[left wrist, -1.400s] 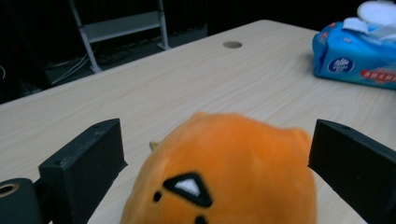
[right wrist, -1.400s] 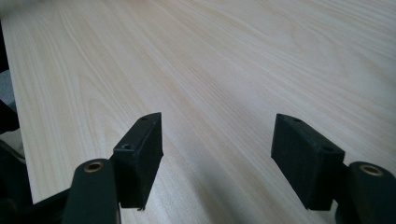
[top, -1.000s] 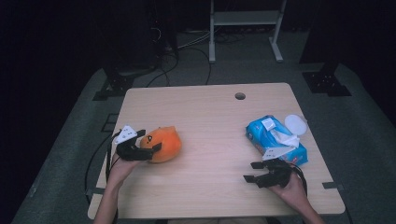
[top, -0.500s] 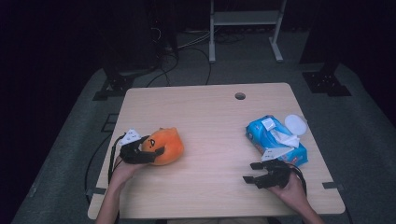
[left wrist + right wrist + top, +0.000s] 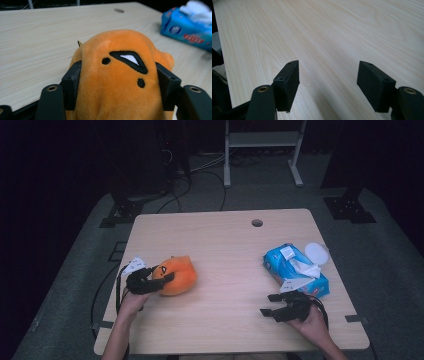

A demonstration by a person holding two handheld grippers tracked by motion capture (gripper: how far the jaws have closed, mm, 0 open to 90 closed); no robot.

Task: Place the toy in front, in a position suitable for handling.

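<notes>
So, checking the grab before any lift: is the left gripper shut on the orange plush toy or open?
Shut on it: the left gripper's jaws, which have just been closing, press into both sides of the orange plush toy.

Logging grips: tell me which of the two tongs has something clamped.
The left tongs: their jaws have just been closing and press the orange plush toy. The right tongs gape over bare table.

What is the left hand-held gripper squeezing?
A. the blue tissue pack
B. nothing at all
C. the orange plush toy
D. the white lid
C: the left hand-held gripper has its jaws pressed against both sides of the orange plush toy; the blue tissue pack lies far off on the table's other side.
</notes>
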